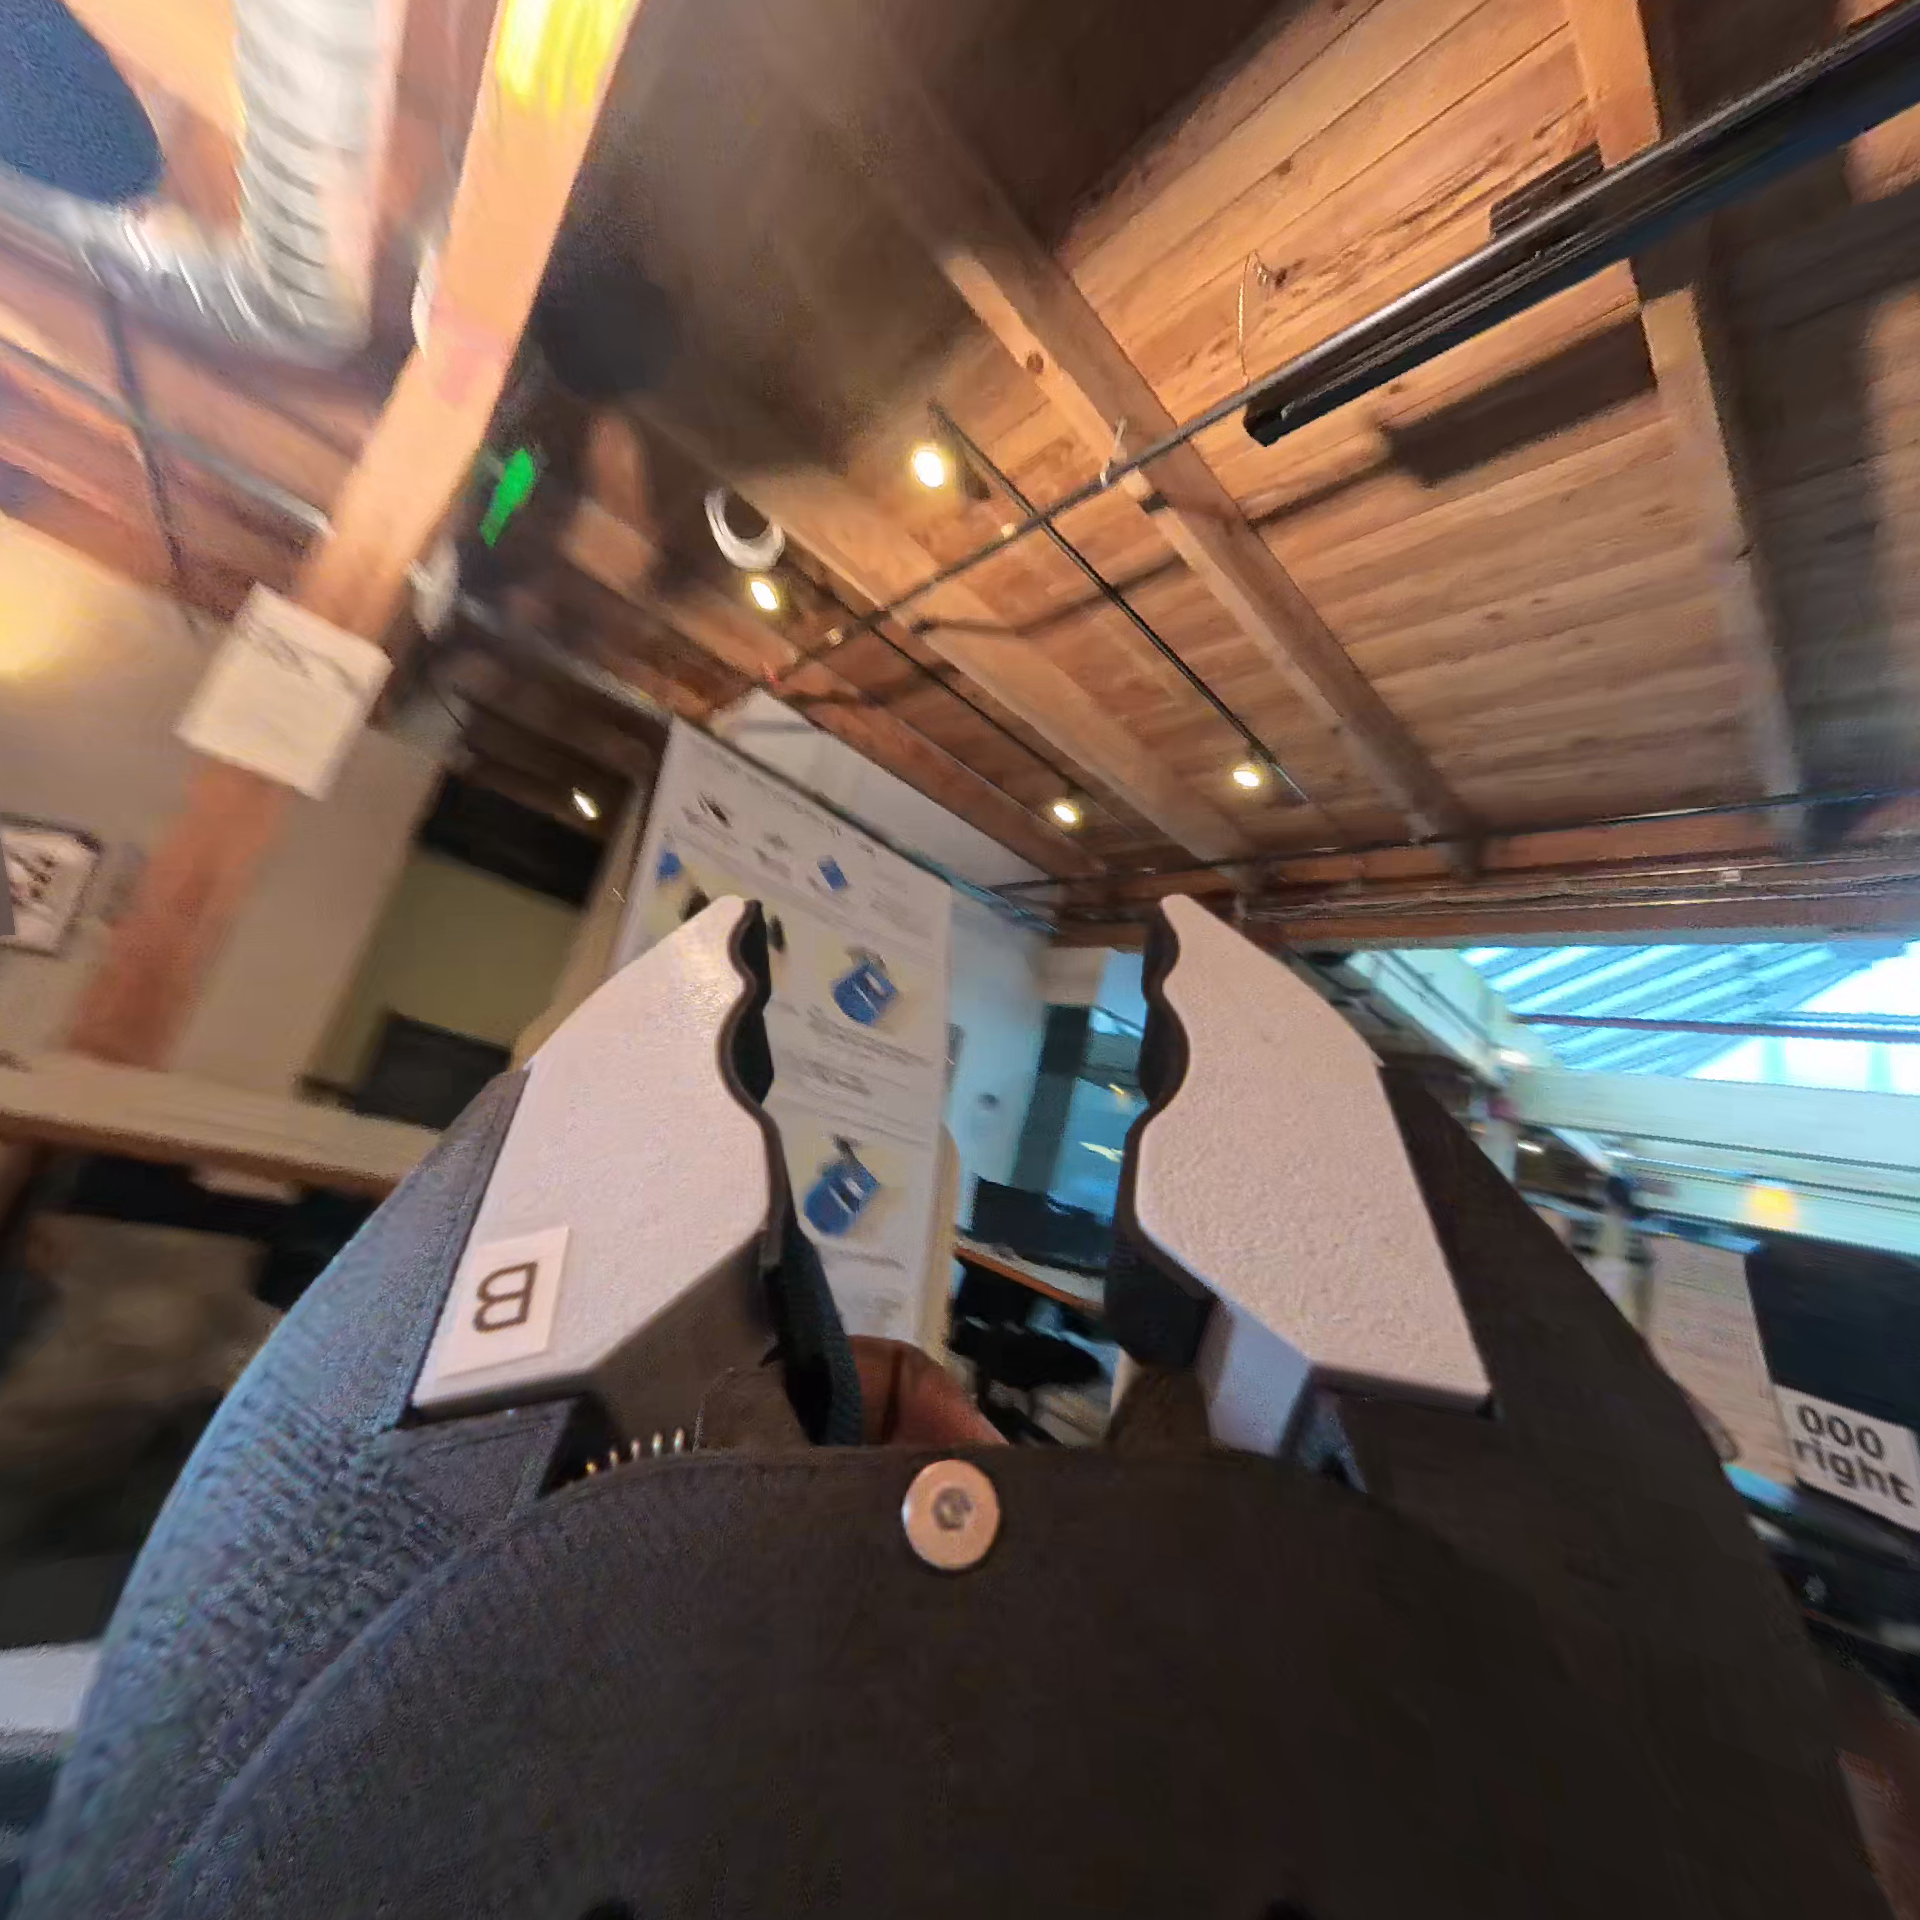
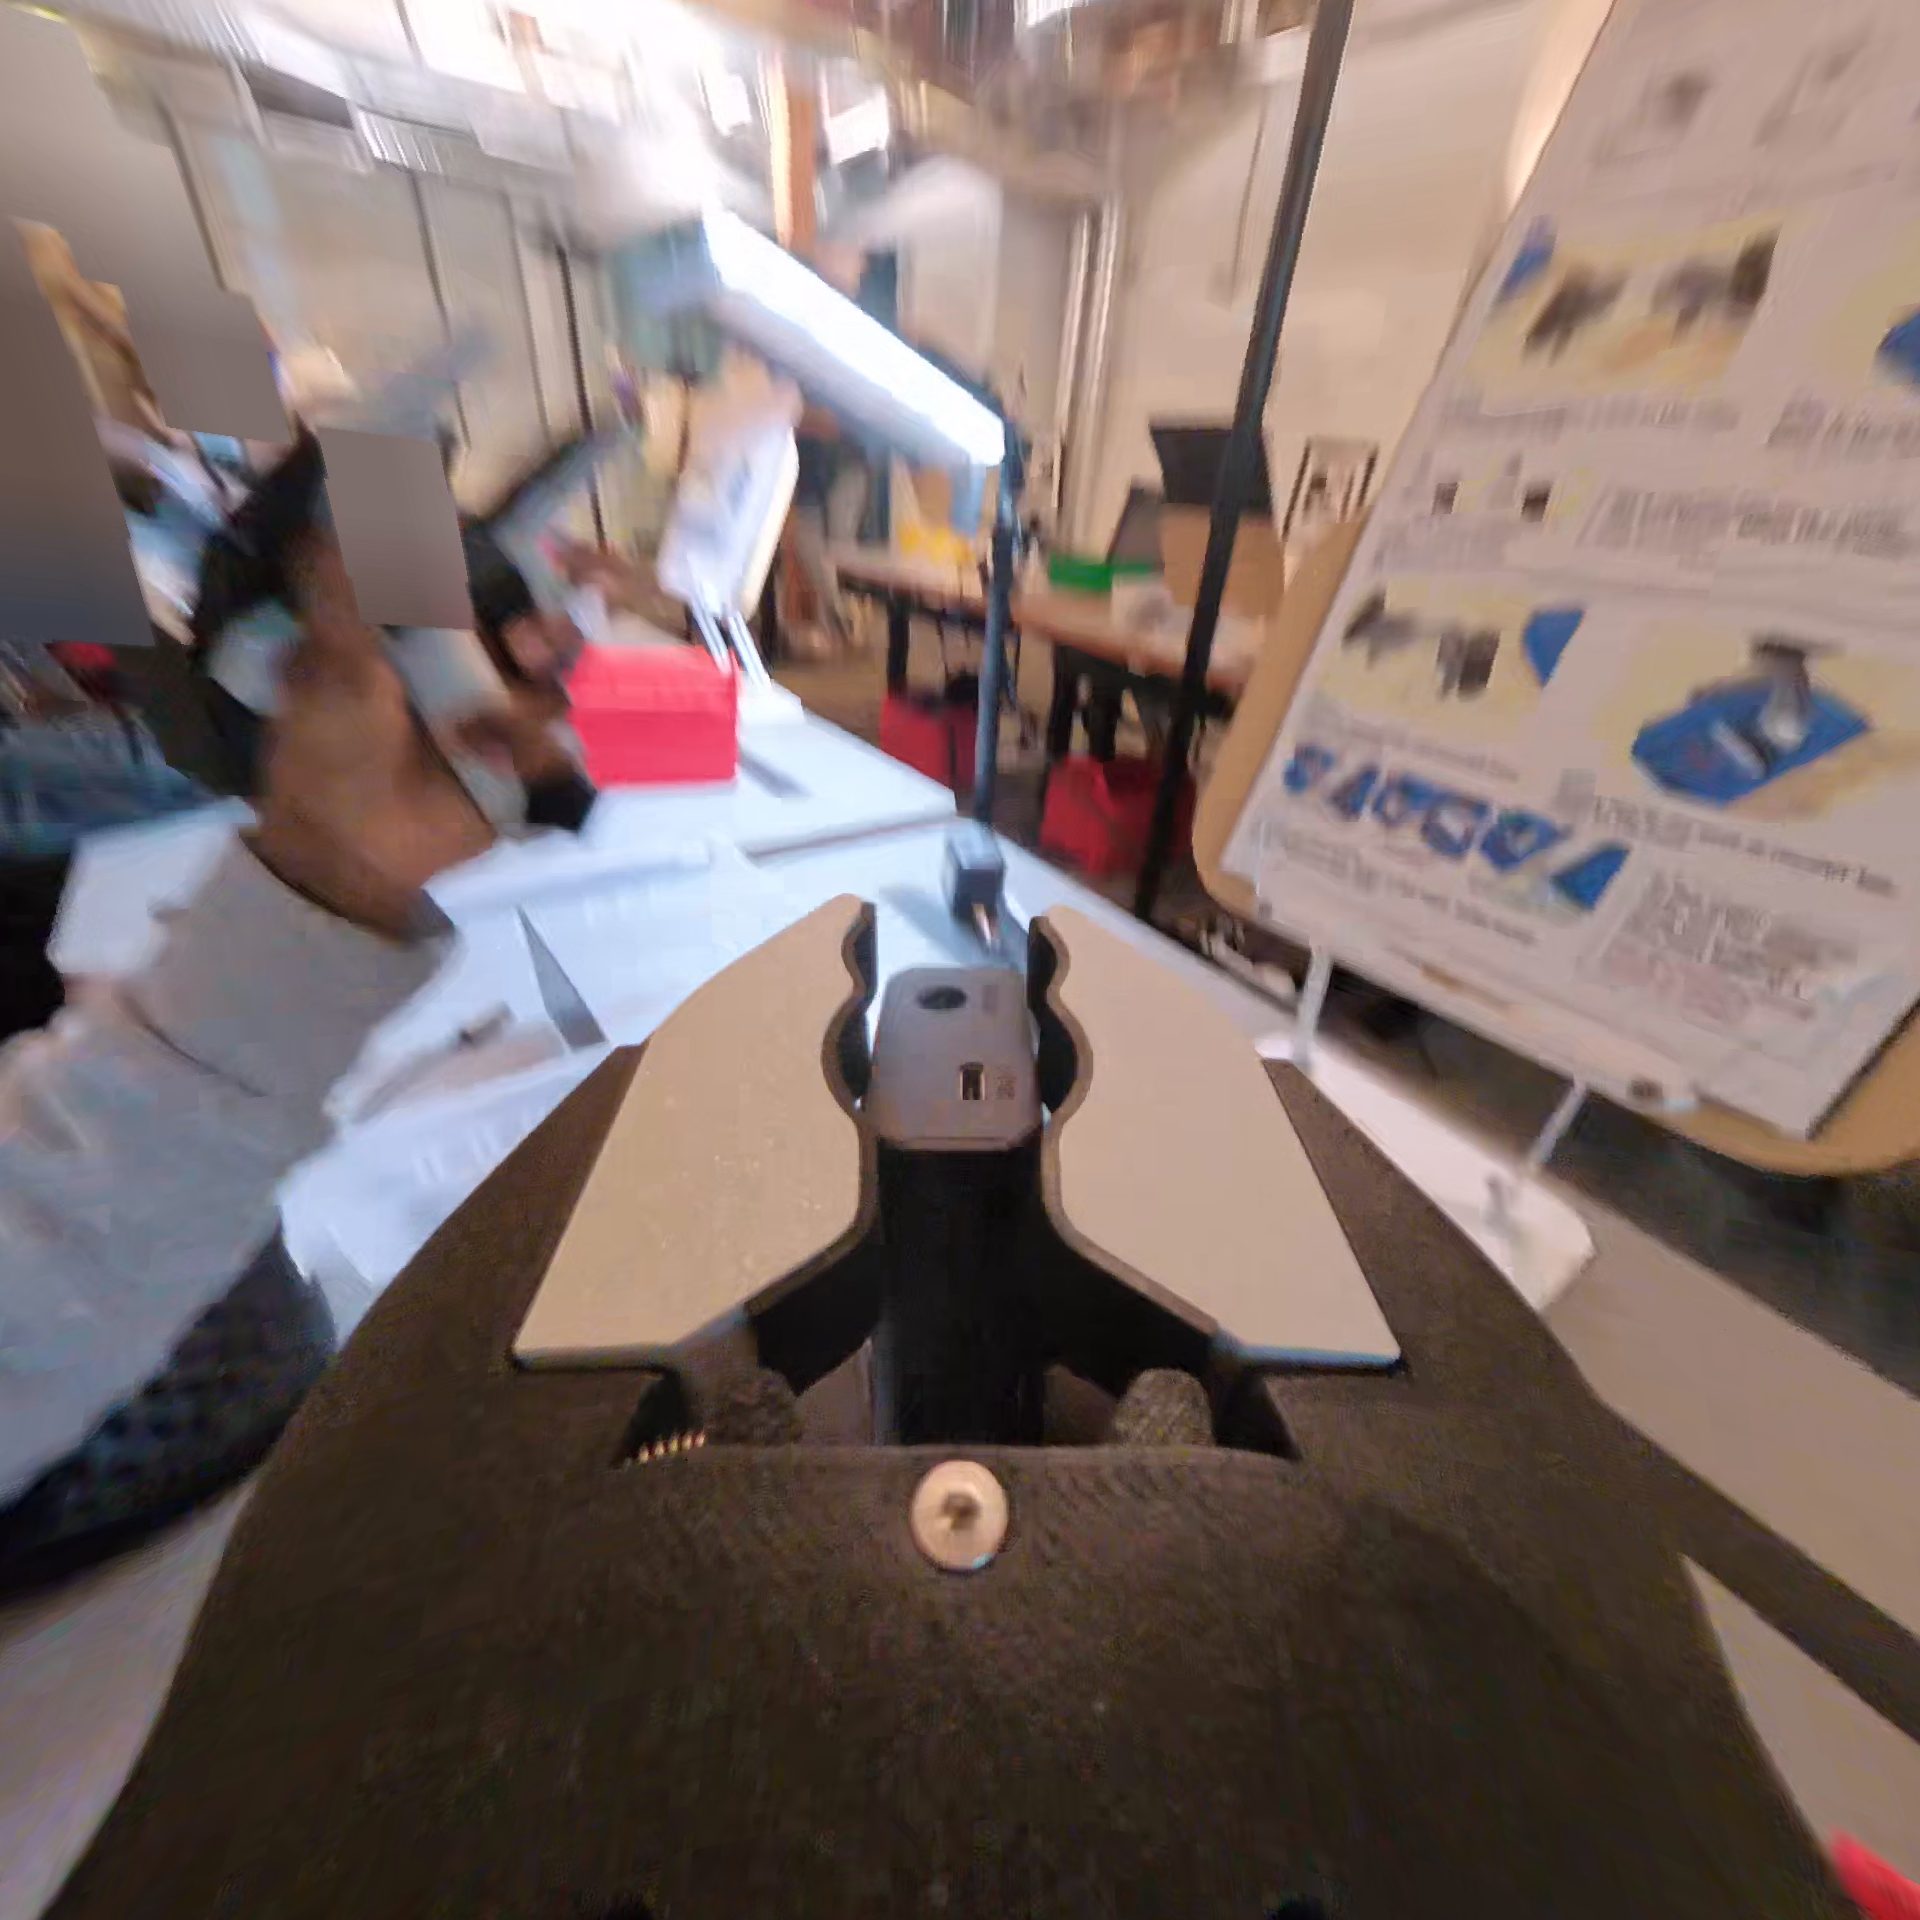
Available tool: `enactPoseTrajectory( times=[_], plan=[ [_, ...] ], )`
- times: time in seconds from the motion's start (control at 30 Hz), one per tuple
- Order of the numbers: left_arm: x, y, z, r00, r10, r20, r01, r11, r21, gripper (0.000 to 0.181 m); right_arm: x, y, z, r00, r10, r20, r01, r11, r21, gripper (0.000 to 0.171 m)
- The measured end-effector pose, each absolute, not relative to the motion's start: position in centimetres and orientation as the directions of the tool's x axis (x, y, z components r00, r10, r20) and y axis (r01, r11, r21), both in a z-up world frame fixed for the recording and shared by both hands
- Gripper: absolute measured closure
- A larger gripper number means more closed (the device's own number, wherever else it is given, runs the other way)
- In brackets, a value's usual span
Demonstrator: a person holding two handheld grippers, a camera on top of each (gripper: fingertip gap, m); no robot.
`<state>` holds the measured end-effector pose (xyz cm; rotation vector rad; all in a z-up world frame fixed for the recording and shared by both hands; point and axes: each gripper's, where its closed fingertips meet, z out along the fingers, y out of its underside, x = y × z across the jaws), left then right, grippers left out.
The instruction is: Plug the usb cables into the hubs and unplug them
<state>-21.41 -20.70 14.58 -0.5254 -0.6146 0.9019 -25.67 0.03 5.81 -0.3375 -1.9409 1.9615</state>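
In the right wrist view my right gripper (image 2: 951, 935) is shut on a grey USB hub (image 2: 951, 1060), whose end face with small ports faces the camera. Just beyond the hub's far end is a black USB plug (image 2: 975, 868). Its black cable (image 2: 997, 623) rises behind it. I cannot tell if the plug touches the hub. In the left wrist view my left gripper (image 1: 951, 935) points up at the wooden ceiling, open with nothing between its fingertips. A black braided strand (image 1: 821, 1340) lies along the inner side of its left finger. No hub shows in that view.
A white table (image 2: 675, 935) lies ahead with a red box (image 2: 655, 712) at the back. A tilted poster board (image 2: 1610, 623) stands close on the right and also shows in the left wrist view (image 1: 831, 987). A person's hand and grey sleeve (image 2: 312, 790) are on the left. Across from one pair of fingers to the other is roughly 25 centimeters.
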Motion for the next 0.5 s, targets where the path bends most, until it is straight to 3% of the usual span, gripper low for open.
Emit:
enactPoseTrajectory(
  times=[0.07,0.2,0.33,0.5],
  plan=[
    [-19.5,-21.5,15.7,0.418,0.884,0.211,-0.649,0.453,-0.611,0.119,-27.7,0.0,3.7,-0.880,0.460,0.120,-0.082,0.101,-0.991,0.171],
    [-18.4,-20.6,16.3,0.408,0.901,0.146,-0.683,0.407,-0.607,0.122,-29.8,0.9,-3.3,-0.909,0.397,0.126,0.045,0.394,-0.918,0.171],
    [-21.3,-16.0,14.4,0.530,0.840,0.111,-0.499,0.416,-0.760,0.122,-26.8,0.5,-10.4,-0.976,0.164,-0.141,0.207,0.524,-0.826,0.171],
    [-22.2,-12.6,13.3,0.579,0.815,0.027,-0.447,0.345,-0.825,0.122,-27.4,4.2,-12.4,-0.951,0.306,0.047,0.187,0.687,-0.702,0.151]
  ],
)
